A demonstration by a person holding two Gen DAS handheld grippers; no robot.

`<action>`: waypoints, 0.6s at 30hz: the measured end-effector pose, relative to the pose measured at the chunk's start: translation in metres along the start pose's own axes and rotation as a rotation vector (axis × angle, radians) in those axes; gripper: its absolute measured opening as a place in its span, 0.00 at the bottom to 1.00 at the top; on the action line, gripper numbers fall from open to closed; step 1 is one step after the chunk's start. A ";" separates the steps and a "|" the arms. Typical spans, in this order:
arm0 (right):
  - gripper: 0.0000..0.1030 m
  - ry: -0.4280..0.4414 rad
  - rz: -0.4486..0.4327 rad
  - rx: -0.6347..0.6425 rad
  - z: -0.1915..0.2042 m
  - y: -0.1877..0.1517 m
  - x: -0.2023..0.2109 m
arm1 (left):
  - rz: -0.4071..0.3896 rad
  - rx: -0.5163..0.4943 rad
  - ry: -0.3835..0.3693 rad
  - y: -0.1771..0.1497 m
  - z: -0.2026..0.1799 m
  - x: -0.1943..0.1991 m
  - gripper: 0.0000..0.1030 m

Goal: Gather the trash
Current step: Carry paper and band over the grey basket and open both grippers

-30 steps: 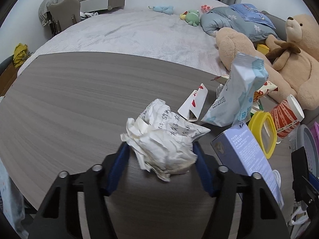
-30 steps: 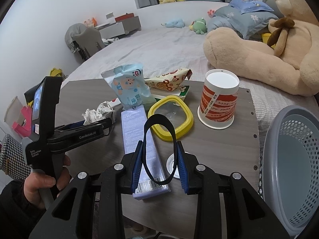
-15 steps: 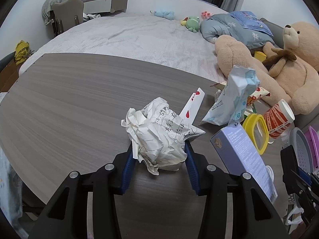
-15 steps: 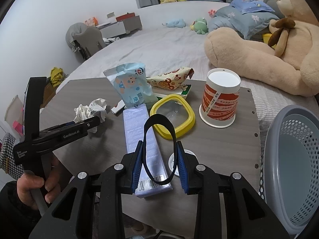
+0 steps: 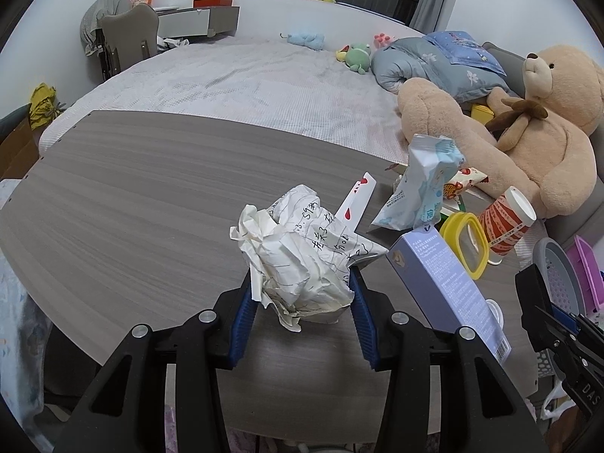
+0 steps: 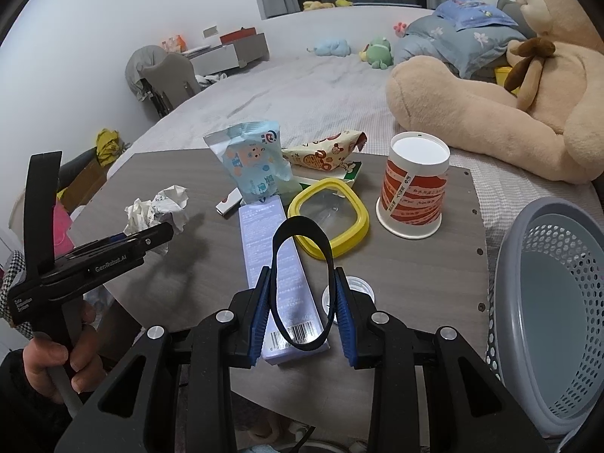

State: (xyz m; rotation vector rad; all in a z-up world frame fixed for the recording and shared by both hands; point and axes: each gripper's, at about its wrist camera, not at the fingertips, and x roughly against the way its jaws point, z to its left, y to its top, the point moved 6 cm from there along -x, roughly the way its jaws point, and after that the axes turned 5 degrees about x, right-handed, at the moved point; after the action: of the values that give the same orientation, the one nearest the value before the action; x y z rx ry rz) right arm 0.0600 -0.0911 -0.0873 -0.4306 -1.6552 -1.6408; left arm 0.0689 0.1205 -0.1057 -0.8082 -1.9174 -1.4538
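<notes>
My left gripper [image 5: 300,298] has just closed onto the crumpled paper [image 5: 302,260], lifting it off the surface [image 5: 132,188]; right gripper [image 6: 302,313] grips a black band [image 6: 302,283]; basket [image 6: 547,302] next.

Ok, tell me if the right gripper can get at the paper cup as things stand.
Probably not yet: the right gripper is shut on a black band. The paper cup itself stands unblocked.

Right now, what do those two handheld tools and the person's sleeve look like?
Each gripper, left and right, is matte black plastic with two angular fingers, blue ribbed pads and silver screw heads. The left one carries white lettering on its side and a pistol-style handle. The sleeve is black-and-white houndstooth.
</notes>
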 end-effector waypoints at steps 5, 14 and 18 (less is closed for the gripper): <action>0.31 -0.001 -0.016 -0.009 -0.006 -0.001 0.008 | -0.024 -0.021 -0.010 -0.001 -0.009 0.017 0.44; 0.31 -0.061 -0.050 -0.097 -0.057 -0.017 0.041 | -0.067 -0.137 -0.133 -0.004 -0.089 0.053 0.44; 0.31 -0.116 -0.069 -0.157 -0.096 -0.028 0.063 | -0.049 -0.223 -0.222 -0.016 -0.147 0.057 0.44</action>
State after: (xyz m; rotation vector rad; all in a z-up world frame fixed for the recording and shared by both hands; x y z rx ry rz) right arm 0.0249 -0.2033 -0.0727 -0.5622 -1.6473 -1.8355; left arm 0.0340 -0.0188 -0.0393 -1.0700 -1.9686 -1.6904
